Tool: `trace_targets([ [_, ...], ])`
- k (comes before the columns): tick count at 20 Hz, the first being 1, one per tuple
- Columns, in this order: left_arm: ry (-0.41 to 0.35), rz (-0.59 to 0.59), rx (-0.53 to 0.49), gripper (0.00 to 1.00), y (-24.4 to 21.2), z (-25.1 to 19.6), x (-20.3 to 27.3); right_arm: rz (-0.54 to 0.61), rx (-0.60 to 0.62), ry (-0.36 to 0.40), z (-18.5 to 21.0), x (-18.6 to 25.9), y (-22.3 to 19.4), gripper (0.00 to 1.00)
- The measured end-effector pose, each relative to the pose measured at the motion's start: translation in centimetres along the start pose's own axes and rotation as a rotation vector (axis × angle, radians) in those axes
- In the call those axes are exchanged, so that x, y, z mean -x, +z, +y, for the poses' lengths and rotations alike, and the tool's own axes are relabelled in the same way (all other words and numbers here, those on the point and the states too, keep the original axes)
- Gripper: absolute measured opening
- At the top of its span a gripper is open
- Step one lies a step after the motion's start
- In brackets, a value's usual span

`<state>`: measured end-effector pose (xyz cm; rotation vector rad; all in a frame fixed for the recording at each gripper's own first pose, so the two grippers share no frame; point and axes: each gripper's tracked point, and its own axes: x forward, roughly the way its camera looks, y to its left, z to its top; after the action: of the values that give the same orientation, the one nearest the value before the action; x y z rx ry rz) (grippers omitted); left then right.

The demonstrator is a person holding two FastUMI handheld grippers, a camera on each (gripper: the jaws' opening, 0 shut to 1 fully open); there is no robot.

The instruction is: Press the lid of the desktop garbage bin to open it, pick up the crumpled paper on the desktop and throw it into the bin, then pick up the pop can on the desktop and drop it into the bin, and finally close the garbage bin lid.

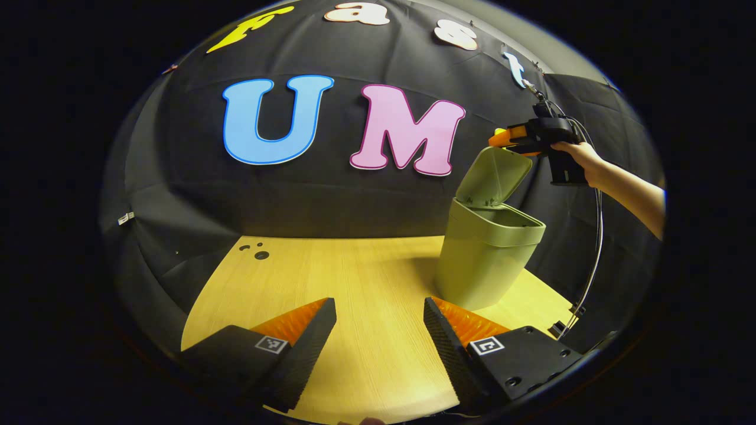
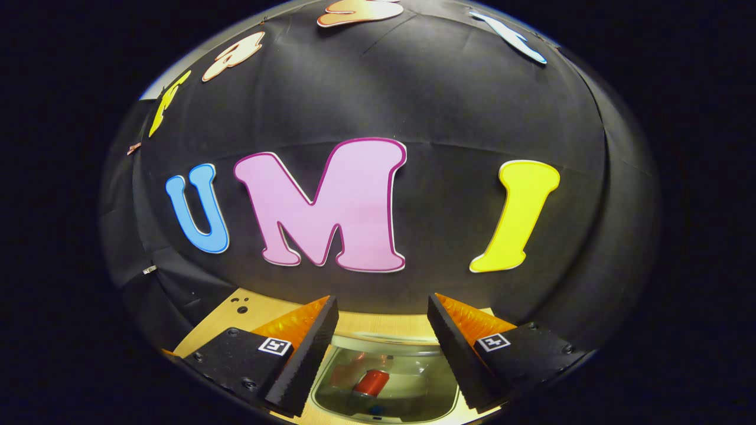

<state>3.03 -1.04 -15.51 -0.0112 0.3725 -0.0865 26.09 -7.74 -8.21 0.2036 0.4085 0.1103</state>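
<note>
The green desktop bin (image 1: 484,260) stands on the right part of the wooden table (image 1: 354,277), its lid (image 1: 495,177) tilted up and open. A hand (image 1: 582,154) holds my right gripper (image 1: 499,139) just above the lid's top edge. In the right gripper view that gripper (image 2: 381,300) is open and empty, looking down into the bin (image 2: 384,339), where a red pop can (image 2: 371,382) lies on the bottom. My left gripper (image 1: 379,304) hangs open and empty over the table, left of and in front of the bin.
Small dark holes (image 1: 260,255) mark the table's far left corner. A thin cable (image 1: 596,254) hangs from the right gripper down past the table's right edge. The black cloth wall closes off the back.
</note>
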Motion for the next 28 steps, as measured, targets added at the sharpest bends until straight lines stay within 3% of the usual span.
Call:
trace_targets([
  [15,-0.060,0.013,-0.010,0.96,-1.2,-1.2,1.1,0.301,0.002,0.028,0.3,3.9,-11.8,0.98],
  [28,-0.086,0.016,-0.014,0.96,-1.8,-1.0,1.9,0.486,0.038,0.033,0.4,5.0,-16.2,0.99],
])
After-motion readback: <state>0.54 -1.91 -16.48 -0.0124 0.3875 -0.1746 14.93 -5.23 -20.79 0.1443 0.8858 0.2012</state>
